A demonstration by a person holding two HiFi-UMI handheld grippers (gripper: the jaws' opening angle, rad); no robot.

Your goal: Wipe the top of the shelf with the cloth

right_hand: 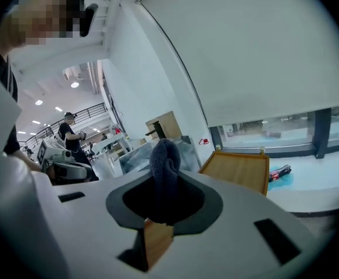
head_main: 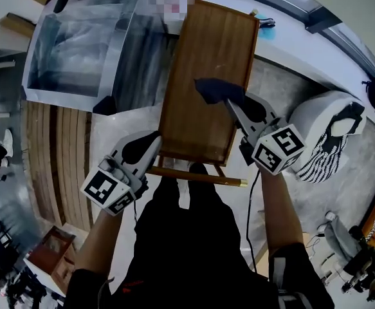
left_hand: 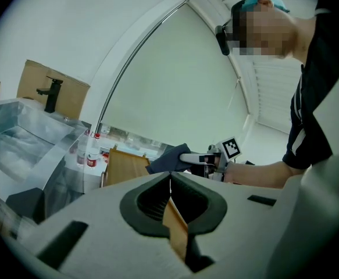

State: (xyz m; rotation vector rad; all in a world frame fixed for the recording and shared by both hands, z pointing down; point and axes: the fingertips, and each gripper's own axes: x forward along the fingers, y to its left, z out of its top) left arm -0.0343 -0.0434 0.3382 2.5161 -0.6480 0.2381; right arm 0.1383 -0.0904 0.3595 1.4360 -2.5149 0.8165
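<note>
Right claw [head_main: 229, 103]: clamped on a dark blue cloth [head_main: 214, 89]. The cloth is bunched between the jaws and sticks out past their tips in the right gripper view [right_hand: 164, 158]. In the head view the cloth sits over the wooden shelf top [head_main: 203, 50], about midway along it and toward its right edge. Contact between cloth and wood cannot be confirmed.

Left claw [head_main: 151, 144]: jaws together with nothing gripped, per the left gripper view [left_hand: 170, 180]. It is positioned just beside the near left corner of the shelf.

A plastic-wrapped steel sink [head_main: 78, 50] stands left of the shelf.
</note>
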